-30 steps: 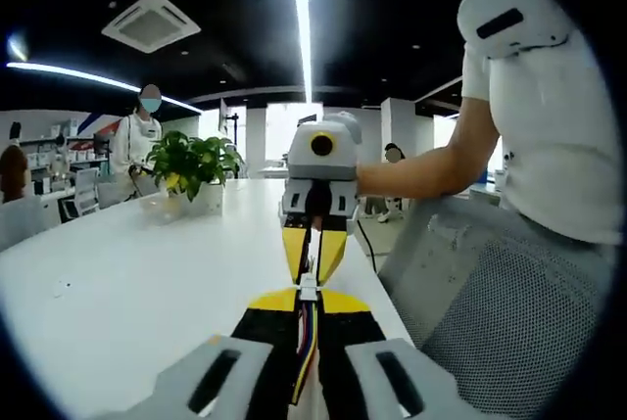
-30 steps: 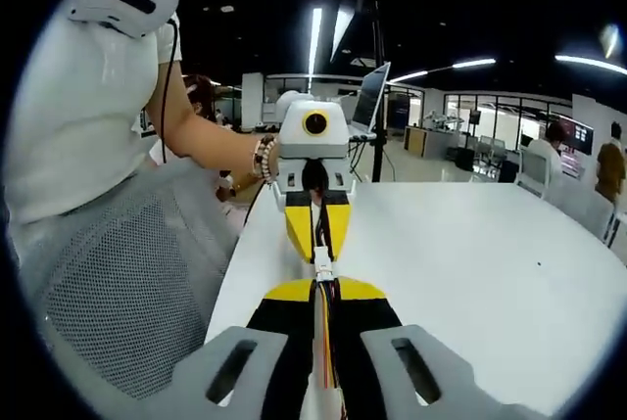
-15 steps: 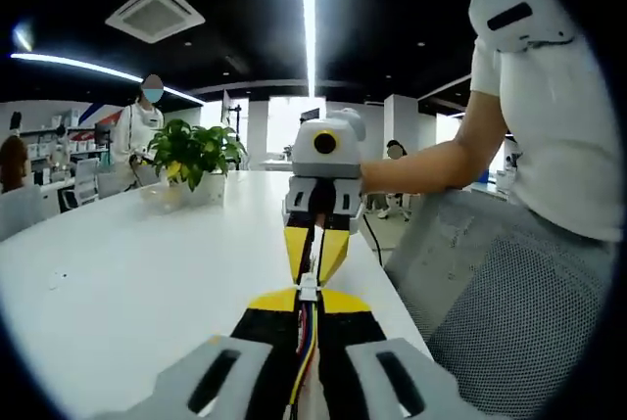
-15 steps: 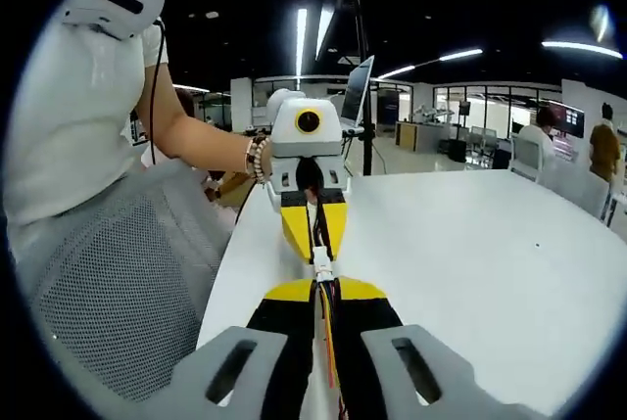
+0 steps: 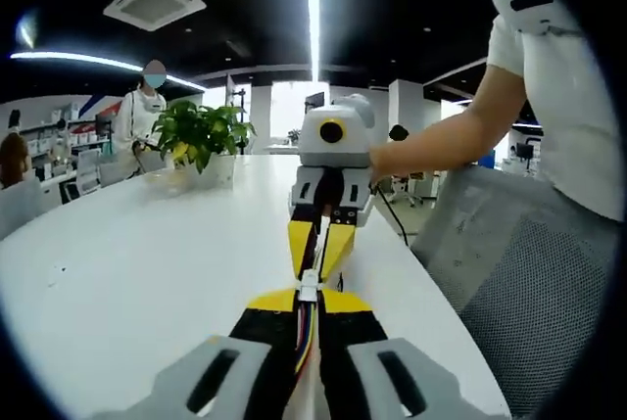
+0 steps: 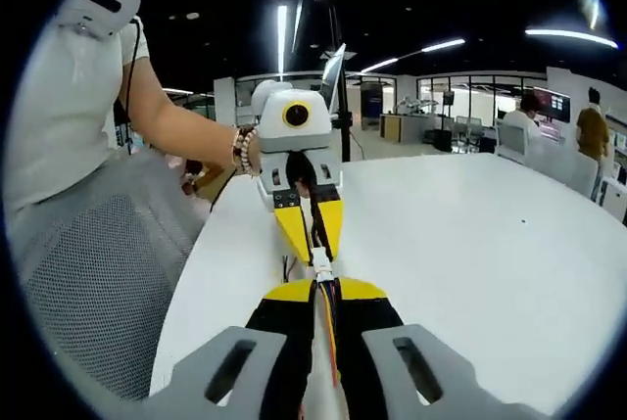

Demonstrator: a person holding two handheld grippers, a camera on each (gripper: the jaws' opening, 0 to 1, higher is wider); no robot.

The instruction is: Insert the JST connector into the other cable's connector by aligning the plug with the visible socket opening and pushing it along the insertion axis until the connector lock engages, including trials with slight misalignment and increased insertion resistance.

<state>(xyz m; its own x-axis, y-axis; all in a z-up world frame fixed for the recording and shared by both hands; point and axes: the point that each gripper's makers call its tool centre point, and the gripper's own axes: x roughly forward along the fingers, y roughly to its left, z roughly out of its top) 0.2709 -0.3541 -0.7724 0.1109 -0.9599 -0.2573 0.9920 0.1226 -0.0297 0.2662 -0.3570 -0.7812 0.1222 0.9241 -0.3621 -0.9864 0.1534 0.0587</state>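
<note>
Wires (image 5: 308, 327) run up between my left gripper (image 5: 309, 295), clamped on them, to the white JST connector (image 5: 309, 290) at its tips. Right gripper (image 6: 322, 273) pinches its own cable (image 6: 327, 327) nose-to-nose. Can't tell whether it's locked. Further out: white table (image 5: 147, 263), potted plant (image 5: 196, 138).

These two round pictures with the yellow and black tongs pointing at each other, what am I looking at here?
A person holds a handheld gripper in each hand, and each carries a fisheye camera looking along its own jaws. In the left gripper view, the left gripper faces the right gripper; the right gripper view shows the reverse. Each gripper is shut on a thin multicoloured cable, and the small white connector sits where the tips meet. Whether it is fully locked is unclear. Below is a white table with a potted plant.
</note>
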